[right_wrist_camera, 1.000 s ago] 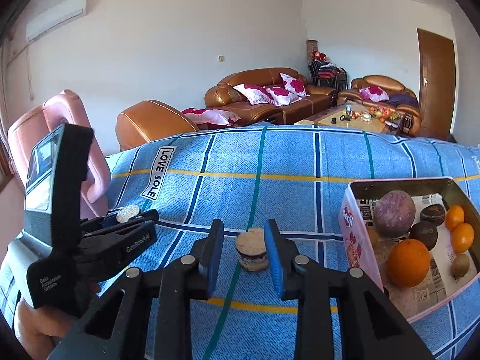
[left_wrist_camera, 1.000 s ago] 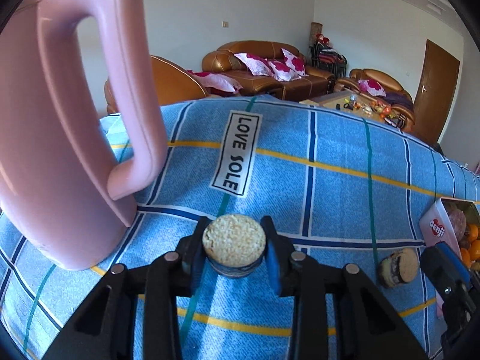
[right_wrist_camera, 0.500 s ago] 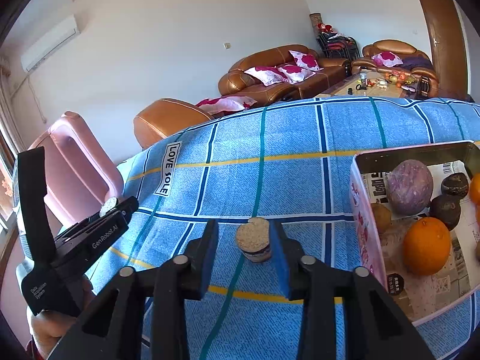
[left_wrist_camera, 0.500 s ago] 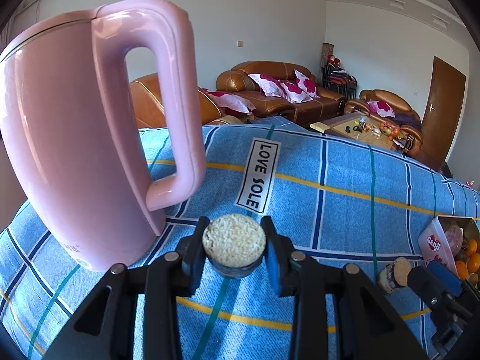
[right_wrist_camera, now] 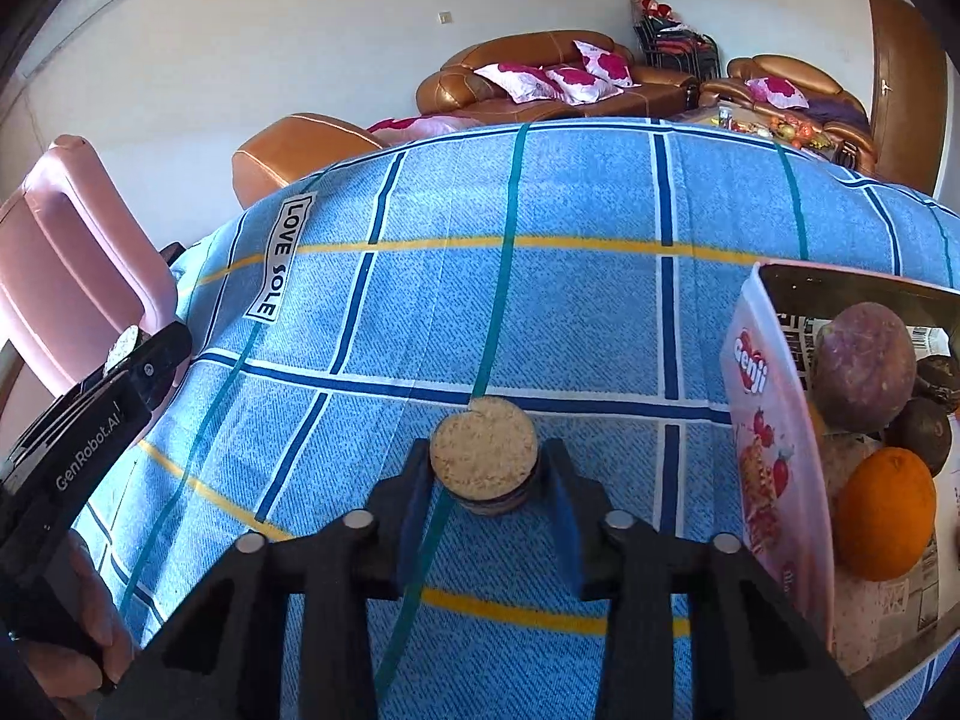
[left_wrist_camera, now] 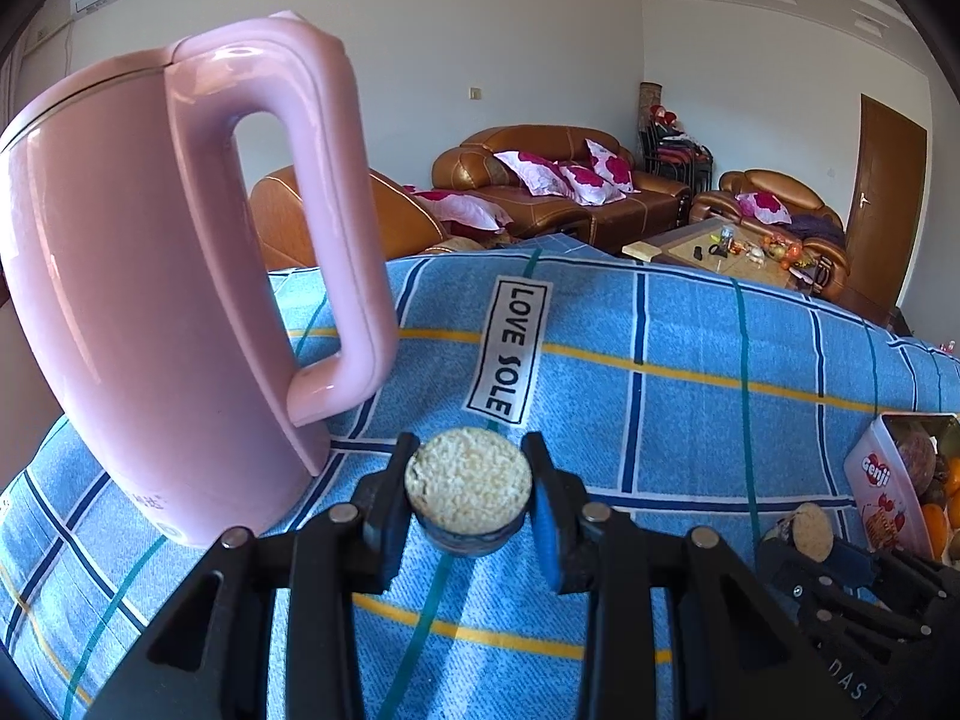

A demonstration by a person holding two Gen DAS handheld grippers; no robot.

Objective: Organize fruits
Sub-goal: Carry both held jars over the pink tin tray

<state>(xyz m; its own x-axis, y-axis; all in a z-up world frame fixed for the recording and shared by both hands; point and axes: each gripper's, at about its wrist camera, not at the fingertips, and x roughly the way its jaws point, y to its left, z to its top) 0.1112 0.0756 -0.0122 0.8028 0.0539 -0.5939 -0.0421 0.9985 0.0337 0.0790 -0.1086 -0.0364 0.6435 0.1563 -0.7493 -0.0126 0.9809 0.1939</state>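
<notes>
While clamped: two corks [left_wrist_camera: 468, 489], jaws shut.

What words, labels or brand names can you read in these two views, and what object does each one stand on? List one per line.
"LOVE SOLE": white patch on the blue checked cloth.
"Genji": pink side of the fruit box.
"GenRobot.AI": left gripper.
"DAS": right gripper.
Grey print low on the pink kettle: too small to read.
Newspaper lining the box: unreadable.

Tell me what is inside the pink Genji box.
In the pink Genji box: a large purple round fruit, an orange, dark brown fruits, all on printed paper. The box wall and the top fruits hide whatever lies lower.
</notes>
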